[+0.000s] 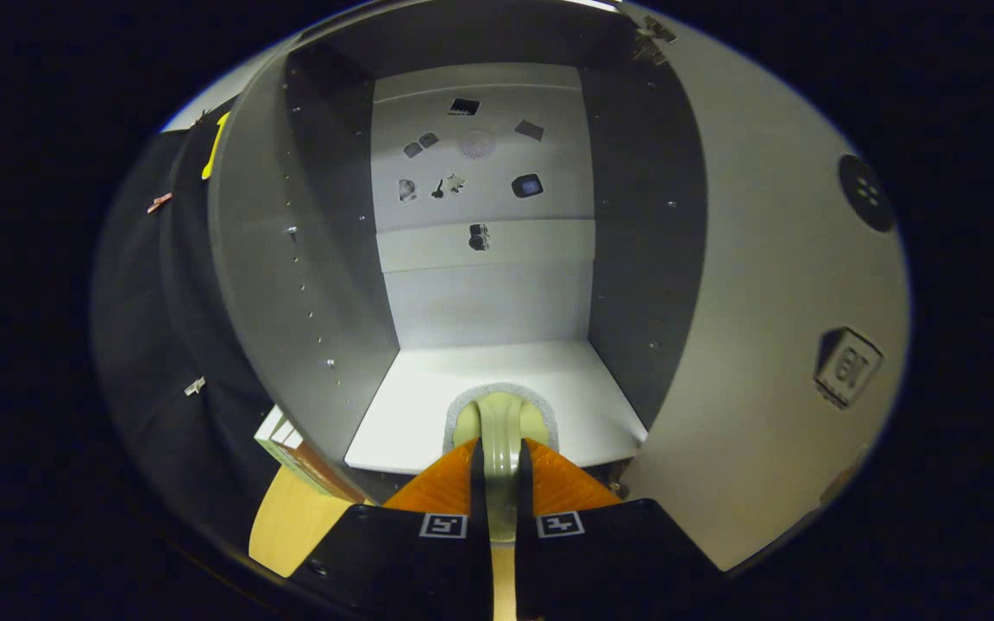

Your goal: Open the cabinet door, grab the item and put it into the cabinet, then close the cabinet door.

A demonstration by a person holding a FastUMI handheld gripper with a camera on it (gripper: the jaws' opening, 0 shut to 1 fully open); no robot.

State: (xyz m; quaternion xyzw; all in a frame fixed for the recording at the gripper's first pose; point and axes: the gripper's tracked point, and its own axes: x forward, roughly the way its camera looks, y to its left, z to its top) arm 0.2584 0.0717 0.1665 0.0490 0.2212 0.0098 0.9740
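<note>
Pale cream and glossy, the curved handle of a brush (499, 431) sits clamped between the two fingers of the gripper (501, 487), both pressing on its sides with only the narrow handle between them. Its rounded head, rimmed by a speckled grey, foam-like band, lies just ahead of the fingertips, over the front part of the cabinet floor (411, 414); whether it rests on the floor or hovers above it cannot be told. That floor is a smooth, matt white panel. The cabinet (290, 259) stands open, a deep box with flat grey side walls dotted with rows of small shelf-pin holes and a few metal pegs. Its far back panel (484, 293) is white and crossed by horizontal seams, with several small dark stickers or cut-outs scattered over its upper half and a faint round dotted patch among them. The cabinet door (773, 345) is swung wide to the right, a broad plain grey slab. Near left, beside the cabinet's foot, stands a small striped box (286, 435) on a light wooden table (290, 522).
</note>
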